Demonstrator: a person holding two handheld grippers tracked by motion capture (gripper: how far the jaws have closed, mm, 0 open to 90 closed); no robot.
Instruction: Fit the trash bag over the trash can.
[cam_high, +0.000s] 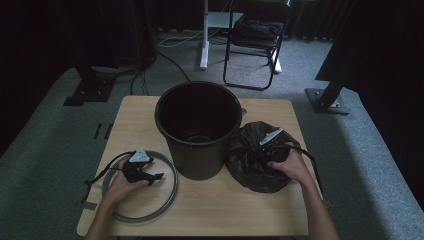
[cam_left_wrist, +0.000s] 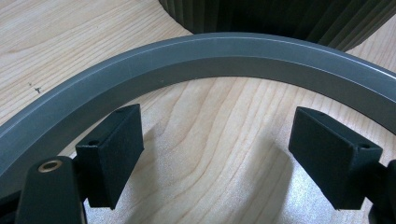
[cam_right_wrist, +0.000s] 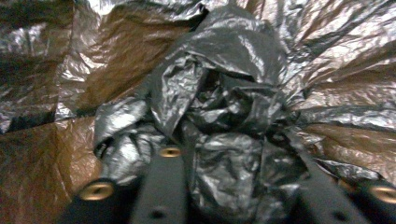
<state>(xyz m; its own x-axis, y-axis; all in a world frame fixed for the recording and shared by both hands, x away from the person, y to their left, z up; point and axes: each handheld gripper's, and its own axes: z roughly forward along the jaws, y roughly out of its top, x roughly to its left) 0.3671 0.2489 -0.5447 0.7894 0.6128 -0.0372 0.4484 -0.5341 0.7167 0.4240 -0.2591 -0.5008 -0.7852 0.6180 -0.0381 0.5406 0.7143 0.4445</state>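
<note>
Standing mid-table (cam_high: 150, 112), the bin (cam_high: 198, 127) gaped, holding nothing visible; the bag (cam_high: 260, 155) lay right, ring (cam_high: 141, 187) left; close up, right gripper (cam_right_wrist: 233, 186) pinched crumpled bag; left gripper (cam_left_wrist: 219, 158) spread inside ring.

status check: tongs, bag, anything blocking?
Right tongs shut on bunched black bag. Left tongs open, inside grey ring, touching nothing. Bin stands between them; nothing blocking.
</note>
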